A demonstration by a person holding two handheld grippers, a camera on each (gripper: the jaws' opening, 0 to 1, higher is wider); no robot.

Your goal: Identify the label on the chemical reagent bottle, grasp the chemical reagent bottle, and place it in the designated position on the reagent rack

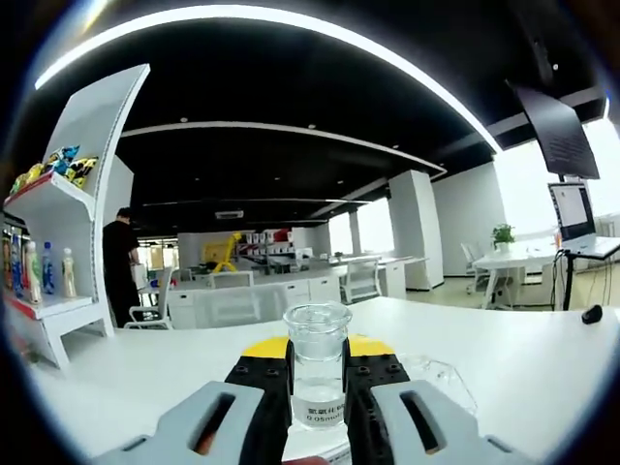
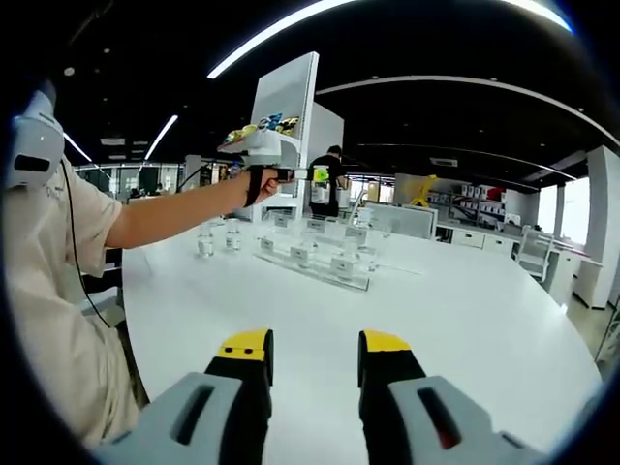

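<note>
bottle clamped in left gripper above white table

a clear glass bottle (image 1: 317,373) is seen pinched between the 2 jaws of the left gripper (image 1: 318,386) in the left gripper view, held upright above the white table (image 1: 504,358). a white label with small print is turned toward the camera low on the bottle, though its text is too small to be read in full. the bottle's wide open mouth rises above the yellow jaw tips. a white shelf (image 1: 68,242) stocked with drink bottles and bright packets is seen at the left, and a person in black (image 1: 118,262) is stood beside it. a monitor (image 1: 552,131) hangs at the upper right.

in the right gripper view, the right gripper (image 2: 312,363) is shown with its jaws spread apart and nothing between them, poised over the table. farther along the table a clear rack (image 2: 315,254) with small white tags is laid out, with several small bottles (image 2: 218,239) stood just left of it. the person's outstretched arm (image 2: 184,208) is seen reaching across above the rack, ending near the shelf in the background, with a light sleeve at the left.
</note>
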